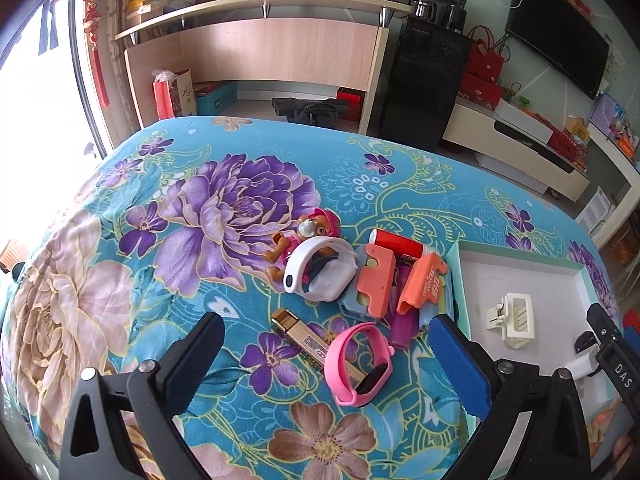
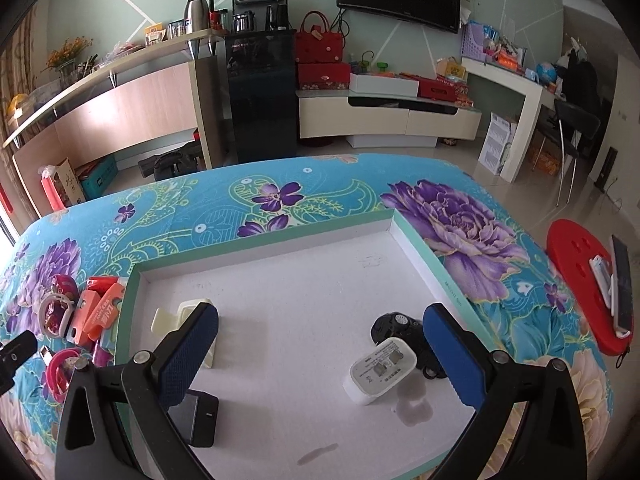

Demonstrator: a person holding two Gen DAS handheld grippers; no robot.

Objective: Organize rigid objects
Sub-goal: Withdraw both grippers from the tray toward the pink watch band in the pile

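Observation:
My left gripper [image 1: 326,354] is open above a pink wristband [image 1: 356,364] lying over a gold lighter [image 1: 308,338]. Beyond them lie a white wristband [image 1: 316,268], a toy dog [image 1: 308,236], orange clips [image 1: 400,284] and a red tube [image 1: 396,242]. The white tray [image 1: 520,272] at right holds a cream hair clip [image 1: 514,320]. My right gripper [image 2: 320,354] is open and empty over the tray [image 2: 304,280]. Near it lie the hair clip [image 2: 182,314], a white charger [image 2: 380,376], a black toy car [image 2: 400,328] and a black block [image 2: 200,424].
The table wears a blue floral cloth [image 1: 224,200]. A red stool [image 2: 580,280] with a phone [image 2: 622,280] stands right of the table. Shelves, a black cabinet and a TV line the far wall.

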